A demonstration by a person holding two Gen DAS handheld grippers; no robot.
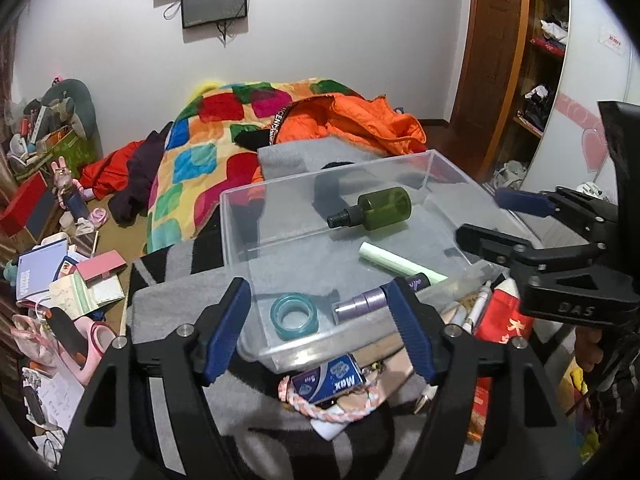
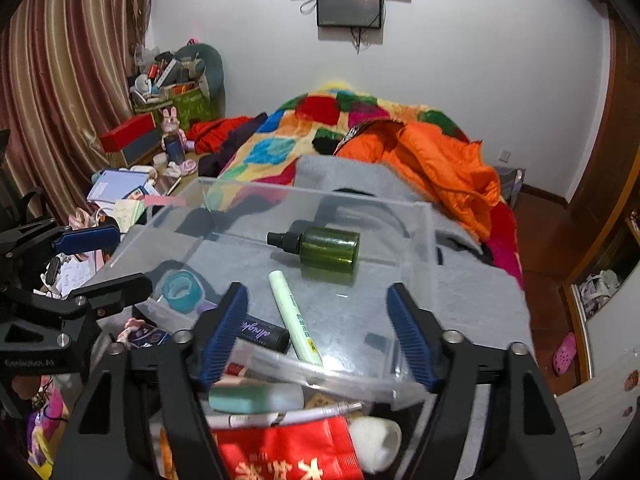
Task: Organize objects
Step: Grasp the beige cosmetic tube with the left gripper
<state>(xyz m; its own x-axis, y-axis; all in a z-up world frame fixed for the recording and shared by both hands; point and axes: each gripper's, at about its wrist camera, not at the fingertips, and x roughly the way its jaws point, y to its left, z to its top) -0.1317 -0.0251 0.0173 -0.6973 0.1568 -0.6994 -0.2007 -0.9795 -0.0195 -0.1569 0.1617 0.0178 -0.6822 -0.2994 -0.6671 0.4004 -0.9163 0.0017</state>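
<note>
A clear plastic box sits on a grey blanket on the bed. Inside it lie a green spray bottle, a pale green tube, a teal tape ring and a black tube with a lilac cap. My left gripper hovers open over the box's near left side. My right gripper hovers open over its near right side. Neither holds anything.
Loose items lie before the box: a blue packet, a pink braided cord, a red packet, a mint bottle and a white pen. A colourful quilt and orange jacket lie behind. Clutter covers the floor at left.
</note>
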